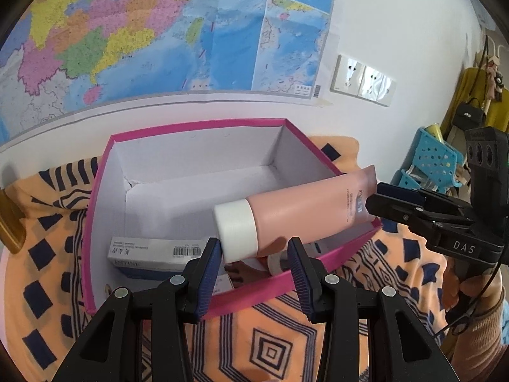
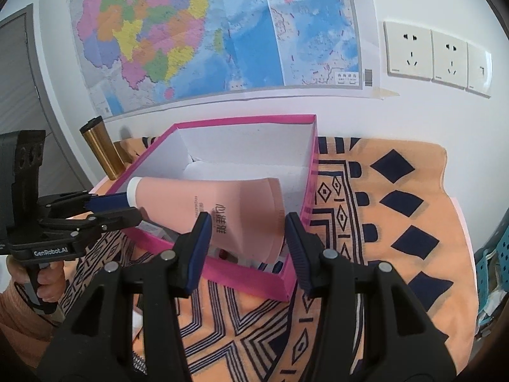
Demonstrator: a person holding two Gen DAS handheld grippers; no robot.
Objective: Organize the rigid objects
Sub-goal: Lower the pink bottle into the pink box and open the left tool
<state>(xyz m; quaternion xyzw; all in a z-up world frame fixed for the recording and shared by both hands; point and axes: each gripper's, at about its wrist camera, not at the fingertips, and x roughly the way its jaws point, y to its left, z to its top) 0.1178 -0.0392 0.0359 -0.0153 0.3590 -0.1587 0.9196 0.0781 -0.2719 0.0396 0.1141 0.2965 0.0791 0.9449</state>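
A pink tube with a white cap (image 1: 296,219) hangs over the near side of a pink box with a white inside (image 1: 191,146). My left gripper (image 1: 254,248) is open, its fingers either side of the cap. My right gripper (image 2: 248,226) is open around the tube's flat end (image 2: 241,210); whether the pads touch the tube I cannot tell. In the left wrist view the right gripper's fingers (image 1: 397,203) lie along the tube's flat end. A white carton with a barcode (image 1: 152,254) lies inside the box. Other small items sit beneath the tube, mostly hidden.
The box (image 2: 299,156) stands on an orange cloth with dark patterns (image 2: 397,222), against a white wall with a map. A gold cylinder (image 2: 101,149) stands left of the box. Blue plastic baskets (image 1: 435,156) are off to the right.
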